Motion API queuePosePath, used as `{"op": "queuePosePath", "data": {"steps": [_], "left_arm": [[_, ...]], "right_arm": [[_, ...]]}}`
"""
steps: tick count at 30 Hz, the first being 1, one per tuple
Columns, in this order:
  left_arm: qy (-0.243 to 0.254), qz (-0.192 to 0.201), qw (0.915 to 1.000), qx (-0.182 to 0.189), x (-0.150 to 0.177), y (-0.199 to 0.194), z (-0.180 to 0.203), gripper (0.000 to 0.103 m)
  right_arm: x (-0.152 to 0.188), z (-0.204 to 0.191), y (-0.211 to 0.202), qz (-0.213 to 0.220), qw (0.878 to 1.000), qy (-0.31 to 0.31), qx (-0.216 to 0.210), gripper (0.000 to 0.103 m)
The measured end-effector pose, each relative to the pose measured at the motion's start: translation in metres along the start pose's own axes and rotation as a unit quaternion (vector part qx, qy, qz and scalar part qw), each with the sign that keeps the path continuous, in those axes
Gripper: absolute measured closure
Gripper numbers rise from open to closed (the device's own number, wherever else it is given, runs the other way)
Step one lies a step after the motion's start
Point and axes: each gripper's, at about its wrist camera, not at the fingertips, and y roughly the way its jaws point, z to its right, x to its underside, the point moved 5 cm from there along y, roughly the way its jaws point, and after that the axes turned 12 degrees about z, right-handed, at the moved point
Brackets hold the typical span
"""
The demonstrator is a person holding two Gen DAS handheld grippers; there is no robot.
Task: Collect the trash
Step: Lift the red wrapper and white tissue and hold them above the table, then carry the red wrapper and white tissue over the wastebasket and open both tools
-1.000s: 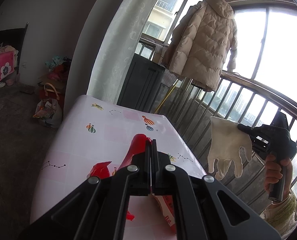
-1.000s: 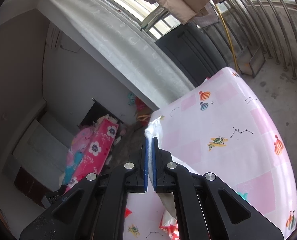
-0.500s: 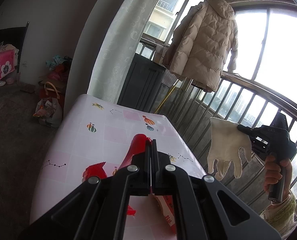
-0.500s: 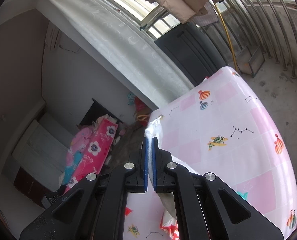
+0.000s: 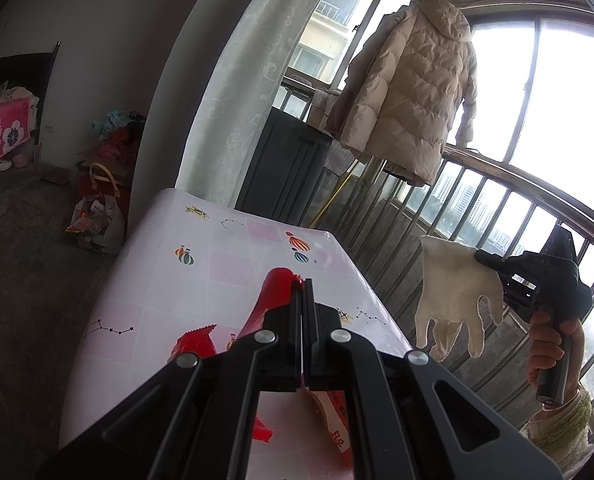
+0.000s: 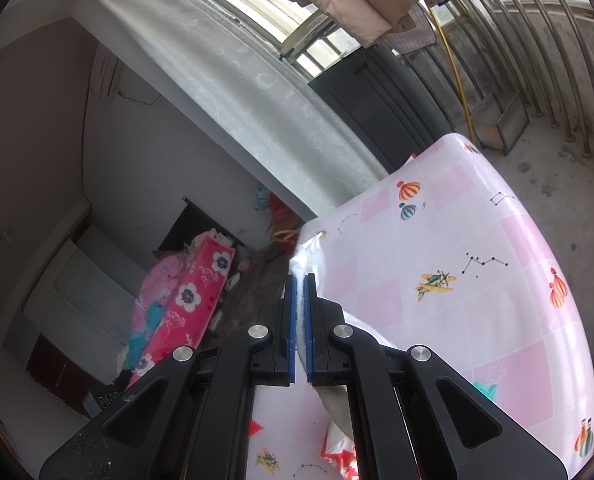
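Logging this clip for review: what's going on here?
A person is clearing trash off a pink-patterned table, a gripper in each hand. The left gripper is shut on a red wrapper. The right gripper is shut on a white glove, held up beside the table. More wrappers lie on the tabletop.

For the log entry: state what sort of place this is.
Probably a lived-in home, at a balcony edge: a puffer coat hangs by the railing, a floral-covered bed sits inside, and a patterned tablecloth covers the table.
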Motion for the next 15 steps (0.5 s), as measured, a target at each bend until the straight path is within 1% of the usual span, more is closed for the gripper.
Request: {"op": "queuePosePath", "data": {"steps": [10,15], "left_arm": [[-0.001,0.0,1.0,-0.001,-0.001,-0.0019,-0.0015,0.103],[0.001,0.002,1.0,-0.001,-0.0012,-0.003,-0.0009,0.103]], "right_arm": [[-0.0001,0.001,-0.0007,0.001,1.0,0.003,0.002,0.101],[-0.0008,0.0037,-0.0045,0.01,1.0,0.007,-0.001,0.101]]}}
